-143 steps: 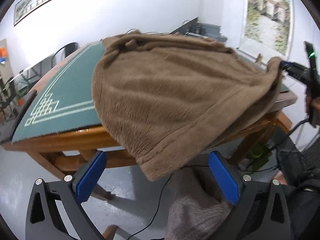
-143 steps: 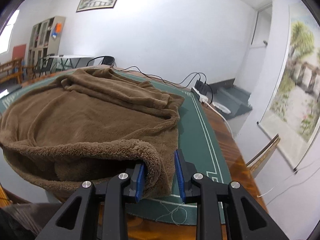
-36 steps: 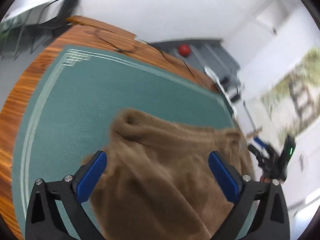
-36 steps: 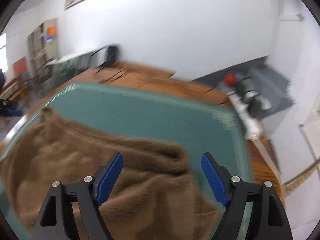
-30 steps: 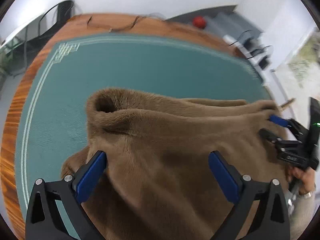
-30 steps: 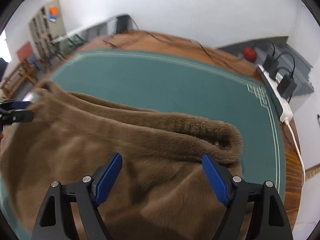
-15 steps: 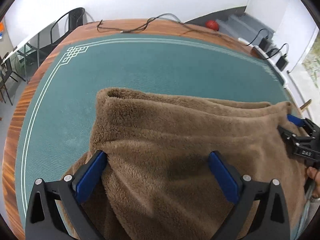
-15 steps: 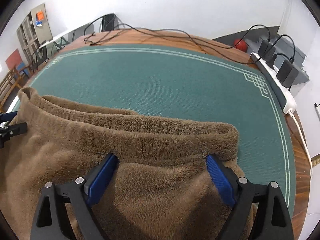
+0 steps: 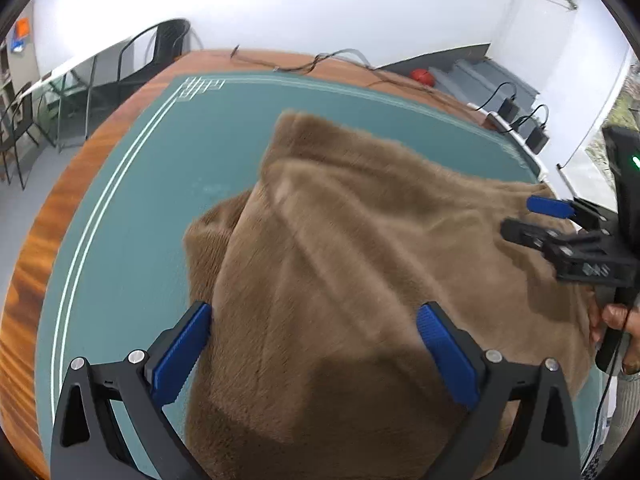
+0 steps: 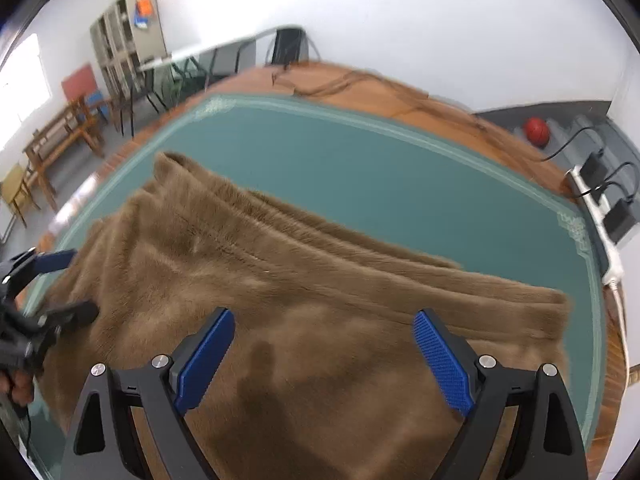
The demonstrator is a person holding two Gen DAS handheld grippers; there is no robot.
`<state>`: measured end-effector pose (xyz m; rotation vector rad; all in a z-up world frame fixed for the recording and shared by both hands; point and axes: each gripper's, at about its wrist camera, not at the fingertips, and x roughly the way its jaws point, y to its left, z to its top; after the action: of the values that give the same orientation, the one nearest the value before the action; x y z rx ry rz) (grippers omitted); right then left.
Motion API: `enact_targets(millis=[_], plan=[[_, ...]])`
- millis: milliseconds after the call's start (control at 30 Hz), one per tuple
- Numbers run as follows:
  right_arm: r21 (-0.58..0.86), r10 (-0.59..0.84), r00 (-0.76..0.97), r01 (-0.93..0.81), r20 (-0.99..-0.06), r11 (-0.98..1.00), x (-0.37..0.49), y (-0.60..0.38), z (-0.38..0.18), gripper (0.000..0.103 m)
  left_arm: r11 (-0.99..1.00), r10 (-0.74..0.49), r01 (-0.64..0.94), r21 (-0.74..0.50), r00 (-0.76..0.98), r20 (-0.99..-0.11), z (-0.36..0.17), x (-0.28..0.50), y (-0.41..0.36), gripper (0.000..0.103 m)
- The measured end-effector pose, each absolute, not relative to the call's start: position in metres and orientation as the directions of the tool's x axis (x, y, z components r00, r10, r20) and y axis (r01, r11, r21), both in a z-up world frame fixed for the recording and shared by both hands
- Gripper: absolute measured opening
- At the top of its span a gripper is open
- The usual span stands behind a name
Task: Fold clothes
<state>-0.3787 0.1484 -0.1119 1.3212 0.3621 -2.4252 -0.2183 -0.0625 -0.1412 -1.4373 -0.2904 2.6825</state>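
Note:
A fuzzy brown garment [image 9: 360,264] lies spread on the green mat [image 9: 160,168] of a wooden table, its thick waistband edge [image 10: 304,224] turned toward the far side. My left gripper [image 9: 316,344] hovers open above the garment's left part, nothing between its blue pads. My right gripper [image 10: 324,352] also stands open over the cloth, near the garment's right side. In the left wrist view the right gripper [image 9: 536,216] shows at the right edge, held by a hand [image 9: 616,320]. The left gripper [image 10: 60,284] appears at the left edge of the right wrist view.
A power strip with plugged adapters [image 10: 600,200] lies along the table's right edge, and cables [image 9: 320,60] run across the far wooden rim. Chairs [image 9: 160,52] and a glass table stand beyond the far left. A red ball [image 10: 536,130] sits on grey steps.
Both grippers let go of the garment and opened wide. The garment was carried from hanging off the table edge onto the mat, and both grippers have now lifted back from it.

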Motion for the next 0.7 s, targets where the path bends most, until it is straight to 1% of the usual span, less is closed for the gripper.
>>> enact_targets(millis=[133, 200, 233, 367, 433, 533, 633, 700], plan=[[-0.127, -0.069, -0.503, 0.345, -0.862, -0.93, -0.41, 0.137, -0.136, 0.093, -0.968, 0.199, 0.017, -0.251, -0.557, -0.806, -0.153, -0.22, -0.073, 0.102], [-0.086, -0.077, -0.489, 0.302, -0.869, -0.949, -0.426, 0.146, -0.143, 0.098, -0.962, 0.219, 0.011, -0.273, -0.565, -0.795, -0.156, -0.22, -0.078, 0.102], [-0.067, -0.083, -0.487, 0.282, -0.869, -0.957, -0.433, 0.151, -0.145, 0.098, -0.959, 0.228, 0.007, -0.282, -0.57, -0.79, -0.157, -0.219, -0.08, 0.102], [-0.139, -0.02, -0.513, 0.269, -0.858, -0.953, -0.434, 0.14, -0.148, 0.1, -0.954, 0.249, -0.013, -0.299, -0.587, -0.771, -0.16, -0.215, -0.083, 0.102], [-0.146, -0.009, -0.513, 0.26, -0.859, -0.954, -0.431, 0.139, -0.146, 0.1, -0.953, 0.254, -0.019, -0.302, -0.589, -0.767, -0.16, -0.214, -0.083, 0.102], [-0.133, -0.012, -0.544, 0.227, -0.839, -0.965, -0.419, 0.138, -0.129, 0.101, -0.941, 0.282, -0.019, -0.338, -0.595, -0.753, -0.156, -0.211, -0.088, 0.102], [-0.061, -0.141, -0.588, 0.31, -0.796, -0.949, -0.397, 0.114, -0.1, 0.101, -0.932, 0.295, -0.011, -0.363, -0.606, -0.738, -0.152, -0.207, -0.094, 0.102], [-0.077, -0.152, -0.57, 0.356, -0.807, -0.931, -0.396, 0.094, -0.106, 0.101, -0.934, 0.284, -0.002, -0.358, -0.614, -0.736, -0.15, -0.205, -0.096, 0.102]])
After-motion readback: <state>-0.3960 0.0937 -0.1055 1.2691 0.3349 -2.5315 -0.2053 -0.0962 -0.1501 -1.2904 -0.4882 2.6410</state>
